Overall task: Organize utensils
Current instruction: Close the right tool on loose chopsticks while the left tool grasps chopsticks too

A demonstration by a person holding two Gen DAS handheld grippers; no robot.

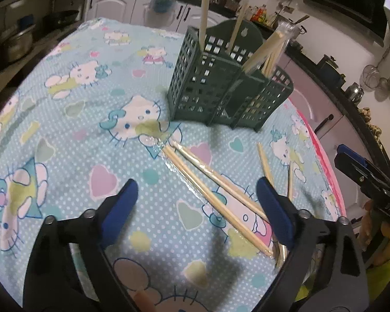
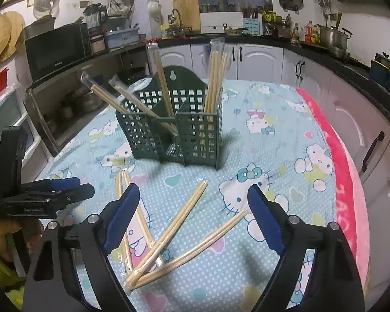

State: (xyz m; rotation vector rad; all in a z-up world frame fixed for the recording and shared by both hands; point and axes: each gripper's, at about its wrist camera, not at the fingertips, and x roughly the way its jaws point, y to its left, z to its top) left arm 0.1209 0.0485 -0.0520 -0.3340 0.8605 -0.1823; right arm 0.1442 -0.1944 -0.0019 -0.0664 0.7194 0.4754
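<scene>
A dark green lattice caddy (image 2: 169,130) stands upright near the middle of a worktop covered with a blue cartoon-cat cloth (image 2: 273,135). Seen from the right wrist, its left compartment holds two wrapped pairs of chopsticks (image 2: 132,98) leaning out to the left, the middle section holds one pair (image 2: 163,80) standing nearly upright, and the right compartment holds a bundle of several pairs (image 2: 215,78) rising above the rim.

Loose wrapped chopsticks (image 2: 169,234) lie crossed on the cloth just in front of the caddy, their near ends meeting in a fan. The right hand-held gripper (image 2: 193,221) hangs over them with its blue pads spread wide, grasping nothing, the sticks lying between the pads but untouched. The left hand-held gripper (image 1: 196,212) is likewise released above two of the pairs (image 1: 215,189), one pair passing under its right-side pad.

The cloth is bare to the left of the caddy in the left wrist view. A pink edge (image 2: 351,187) borders the worktop's far side, with kitchen cabinets (image 2: 260,59) close beyond.
</scene>
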